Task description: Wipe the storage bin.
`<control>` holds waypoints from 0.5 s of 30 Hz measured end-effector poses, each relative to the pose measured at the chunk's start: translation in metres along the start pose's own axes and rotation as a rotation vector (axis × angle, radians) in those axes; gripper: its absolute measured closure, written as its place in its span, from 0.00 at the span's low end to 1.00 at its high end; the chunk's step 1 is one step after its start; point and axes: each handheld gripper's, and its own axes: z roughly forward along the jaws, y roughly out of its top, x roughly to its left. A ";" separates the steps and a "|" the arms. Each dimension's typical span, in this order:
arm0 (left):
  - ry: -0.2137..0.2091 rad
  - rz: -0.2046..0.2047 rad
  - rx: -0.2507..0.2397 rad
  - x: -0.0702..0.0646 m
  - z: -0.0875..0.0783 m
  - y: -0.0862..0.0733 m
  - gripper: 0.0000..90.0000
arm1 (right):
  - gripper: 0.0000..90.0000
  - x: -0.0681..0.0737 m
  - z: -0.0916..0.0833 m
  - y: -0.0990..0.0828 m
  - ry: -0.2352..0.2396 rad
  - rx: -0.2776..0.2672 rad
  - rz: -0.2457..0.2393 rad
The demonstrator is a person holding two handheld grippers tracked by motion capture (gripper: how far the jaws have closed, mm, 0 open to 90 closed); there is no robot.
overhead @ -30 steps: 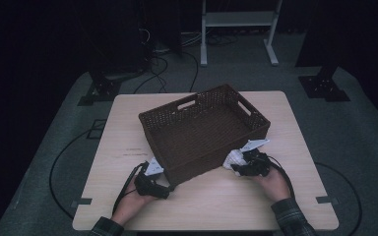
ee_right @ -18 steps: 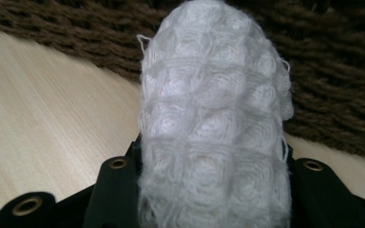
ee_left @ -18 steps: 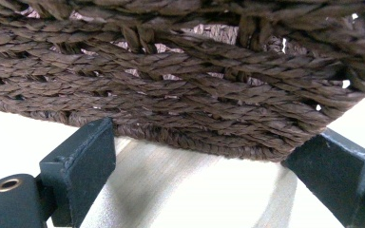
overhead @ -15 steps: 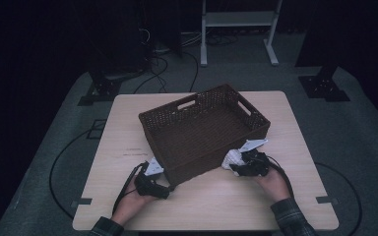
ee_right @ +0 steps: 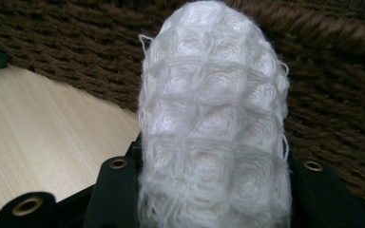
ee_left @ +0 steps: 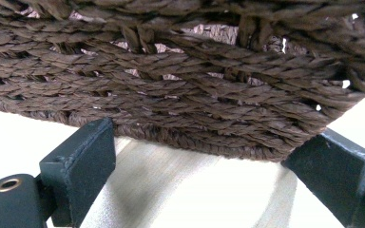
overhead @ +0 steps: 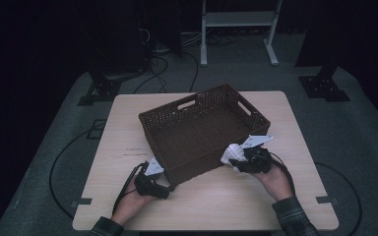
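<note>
A brown woven basket (overhead: pixel 204 130) stands on the middle of the light wooden table (overhead: pixel 128 132). My right gripper (overhead: pixel 237 158) is at the basket's near right side and is shut on a rolled white waffle-knit cloth (overhead: pixel 233 153). In the right gripper view the cloth (ee_right: pixel 214 109) stands up between the black jaws of the right gripper (ee_right: pixel 214 190), in front of the basket wall (ee_right: pixel 337 95). My left gripper (overhead: pixel 170 189) rests low at the basket's near left corner. In the left gripper view the left gripper (ee_left: pixel 209 175) has its jaws wide apart just before the basket's lower edge (ee_left: pixel 195 109), with nothing between them.
The basket's inside looks empty from above. It has a handle slot (overhead: pixel 187 104) in its far wall. Bare tabletop (overhead: pixel 236 201) lies between my two hands, near the front edge. Beyond the table are a white stand (overhead: pixel 238 29) and cables on a dark floor.
My right gripper has risen a little with the white cloth, beside the basket's near right side. The left gripper and the basket have not moved.
</note>
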 end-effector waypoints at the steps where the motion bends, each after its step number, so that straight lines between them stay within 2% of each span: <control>1: 0.000 0.000 0.000 0.000 0.000 0.000 0.10 | 0.60 0.000 -0.001 0.001 -0.002 -0.005 0.001; 8: 0.000 -0.003 -0.002 0.000 0.000 0.000 0.10 | 0.60 0.004 -0.011 0.007 0.011 -0.048 0.005; 12: 0.000 0.002 0.001 0.000 0.000 0.000 0.10 | 0.60 0.007 -0.016 0.012 0.012 -0.070 -0.009; 15: 0.000 0.002 0.001 0.000 0.000 0.000 0.10 | 0.60 0.008 -0.015 0.012 0.010 -0.063 -0.019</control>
